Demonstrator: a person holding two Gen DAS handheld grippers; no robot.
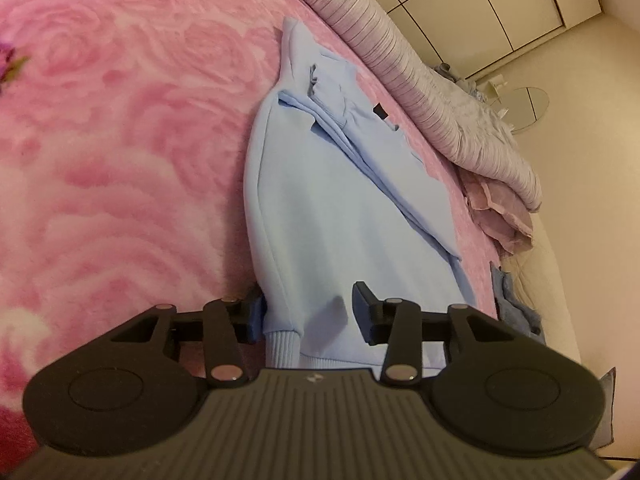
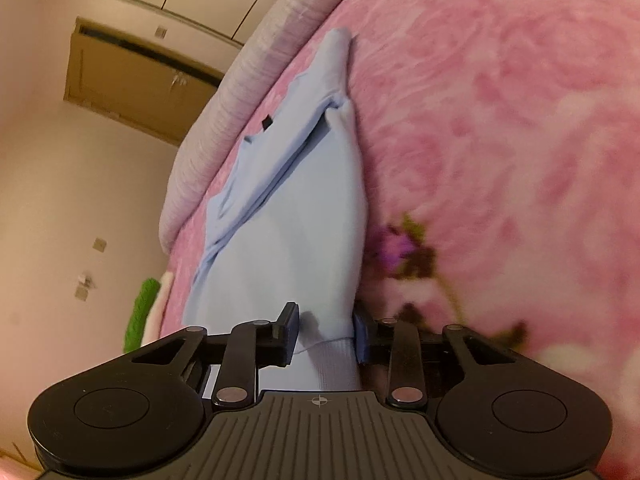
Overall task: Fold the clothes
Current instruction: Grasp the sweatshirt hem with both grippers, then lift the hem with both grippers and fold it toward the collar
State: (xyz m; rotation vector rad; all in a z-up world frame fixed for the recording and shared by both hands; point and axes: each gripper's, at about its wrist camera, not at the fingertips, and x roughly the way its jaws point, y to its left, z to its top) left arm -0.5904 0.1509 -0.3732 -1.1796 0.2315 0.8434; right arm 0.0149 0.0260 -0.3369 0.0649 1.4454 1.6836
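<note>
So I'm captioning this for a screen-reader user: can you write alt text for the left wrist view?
A light blue sweatshirt, partly folded, lies on a pink rose-patterned blanket, stretching away from the camera. The left gripper sits at its ribbed hem, fingers open around the fabric. A striped quilt lies along the bed's far edge.

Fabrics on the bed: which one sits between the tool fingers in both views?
The light blue sweatshirt, ribbed hem end between the fingers of the left tool and right tool. The pink rose blanket lies beneath; the striped quilt lies beyond.
</note>
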